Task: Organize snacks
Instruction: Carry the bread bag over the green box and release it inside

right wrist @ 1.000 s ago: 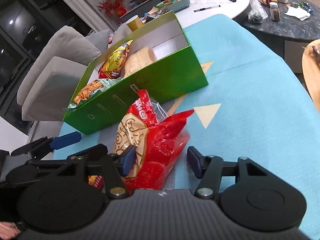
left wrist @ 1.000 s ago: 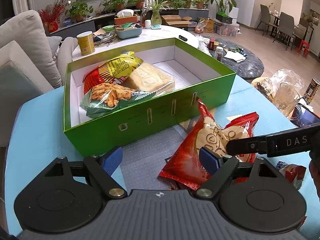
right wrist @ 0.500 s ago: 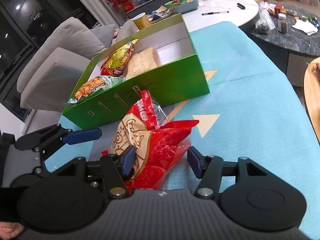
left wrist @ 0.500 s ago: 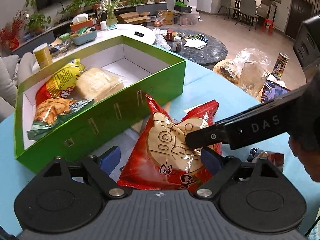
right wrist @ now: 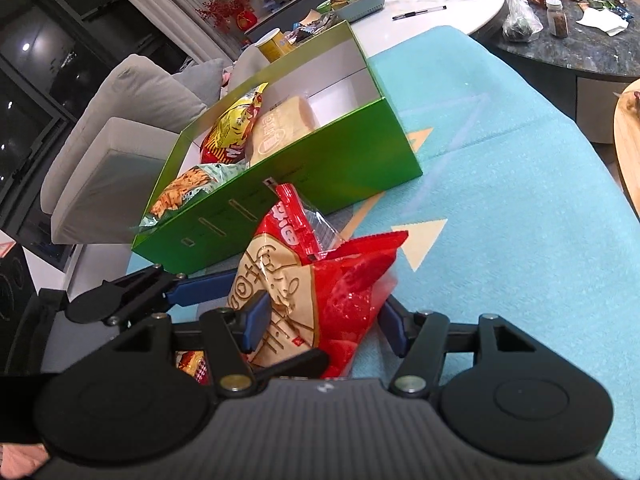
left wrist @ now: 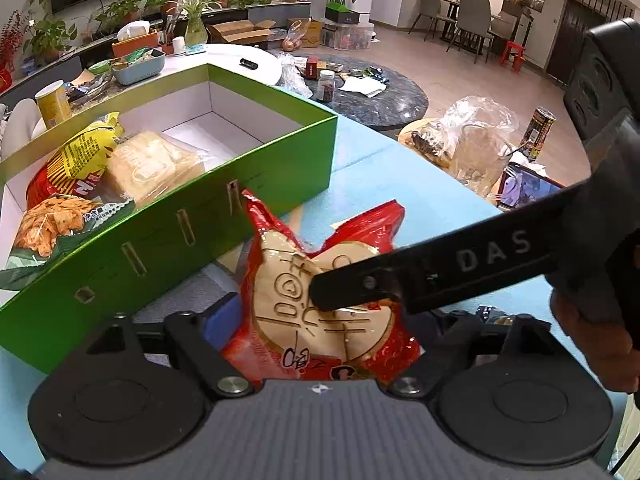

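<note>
Since a second ago the red snack bag (left wrist: 320,300) has risen off the blue tablecloth (right wrist: 500,200) and into the left gripper (left wrist: 320,320), whose blue fingers (left wrist: 218,320) now straddle it, apparently touching. The right gripper (right wrist: 320,320) pinches the bag's lower body. It hangs just in front of the green box (left wrist: 160,240), beside the packets inside. It looks light, crinkly, slippery and probably crushable; grip the sealed edge.

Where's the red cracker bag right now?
In both wrist views the red cracker bag sits on the blue table, just outside the green box's near wall, between both hand-held grippers' fingers.
</note>
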The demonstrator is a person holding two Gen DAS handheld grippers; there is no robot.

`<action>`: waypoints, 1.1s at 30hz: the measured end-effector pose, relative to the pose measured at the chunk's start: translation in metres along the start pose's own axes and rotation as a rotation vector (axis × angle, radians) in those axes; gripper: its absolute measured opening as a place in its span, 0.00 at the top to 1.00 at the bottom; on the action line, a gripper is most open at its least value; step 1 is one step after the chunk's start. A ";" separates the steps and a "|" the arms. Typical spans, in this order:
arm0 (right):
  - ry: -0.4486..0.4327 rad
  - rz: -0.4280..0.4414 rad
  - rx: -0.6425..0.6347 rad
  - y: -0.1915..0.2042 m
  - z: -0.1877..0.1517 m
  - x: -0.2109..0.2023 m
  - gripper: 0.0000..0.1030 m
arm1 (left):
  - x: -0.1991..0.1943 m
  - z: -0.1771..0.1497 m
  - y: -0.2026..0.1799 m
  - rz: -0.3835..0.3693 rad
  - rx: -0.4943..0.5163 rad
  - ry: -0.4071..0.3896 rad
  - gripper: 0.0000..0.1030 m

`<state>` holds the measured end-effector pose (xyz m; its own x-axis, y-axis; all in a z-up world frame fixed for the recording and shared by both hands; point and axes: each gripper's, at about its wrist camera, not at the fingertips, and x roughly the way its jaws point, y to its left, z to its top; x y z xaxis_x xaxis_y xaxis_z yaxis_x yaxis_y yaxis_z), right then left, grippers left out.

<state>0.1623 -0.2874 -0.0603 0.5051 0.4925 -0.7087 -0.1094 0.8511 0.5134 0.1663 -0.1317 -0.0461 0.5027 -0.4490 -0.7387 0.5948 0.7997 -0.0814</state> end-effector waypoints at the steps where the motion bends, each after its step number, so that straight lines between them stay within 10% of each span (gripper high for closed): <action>1: -0.002 -0.004 -0.001 0.001 0.000 0.000 0.14 | -0.002 0.000 -0.001 0.001 0.003 -0.003 0.25; 20: -0.148 0.017 -0.113 0.047 0.008 -0.039 0.14 | -0.070 0.015 -0.022 0.099 0.016 -0.166 0.38; 33: -0.282 0.053 -0.218 0.066 0.072 -0.053 0.14 | -0.069 0.078 -0.006 0.153 0.017 -0.239 0.39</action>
<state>0.1896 -0.2706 0.0462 0.7066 0.4936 -0.5069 -0.3065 0.8593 0.4095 0.1767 -0.1370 0.0571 0.7199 -0.4069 -0.5623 0.5103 0.8594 0.0316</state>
